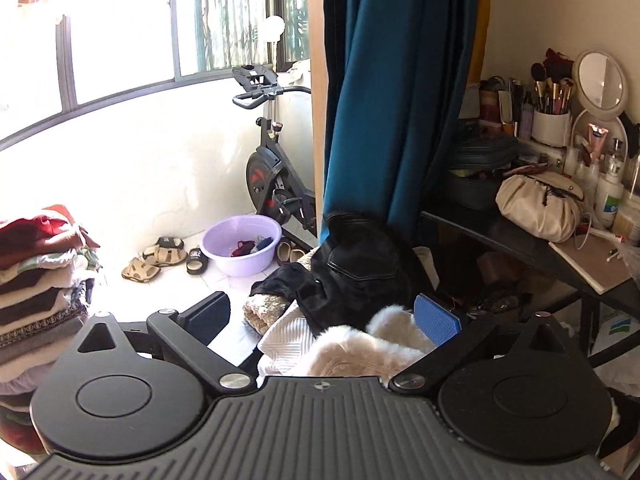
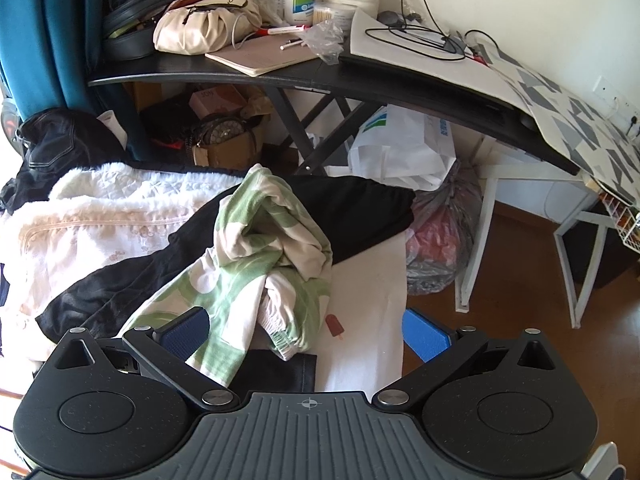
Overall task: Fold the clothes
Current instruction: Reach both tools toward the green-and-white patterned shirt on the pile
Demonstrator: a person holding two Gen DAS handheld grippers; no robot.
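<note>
In the right wrist view, a crumpled green-and-white garment (image 2: 260,248) lies on a white sheet (image 2: 368,300), over a black garment (image 2: 352,208) and beside a white fluffy garment (image 2: 100,216). My right gripper (image 2: 308,334) is open just above the green garment's near end, holding nothing. In the left wrist view, my left gripper (image 1: 324,314) is open and empty above the white fluffy garment (image 1: 360,352). Black jeans (image 1: 360,272) lie beyond it. A stack of folded clothes (image 1: 40,280) stands at the left.
A black desk (image 2: 280,76) crowded with cosmetics, a cream bag (image 2: 204,28) and a notebook stands behind the bed. Plastic bags (image 2: 400,152) lie under it. A teal curtain (image 1: 400,80), an exercise bike (image 1: 272,160), a purple basin (image 1: 240,244) and sandals (image 1: 160,260) are farther off.
</note>
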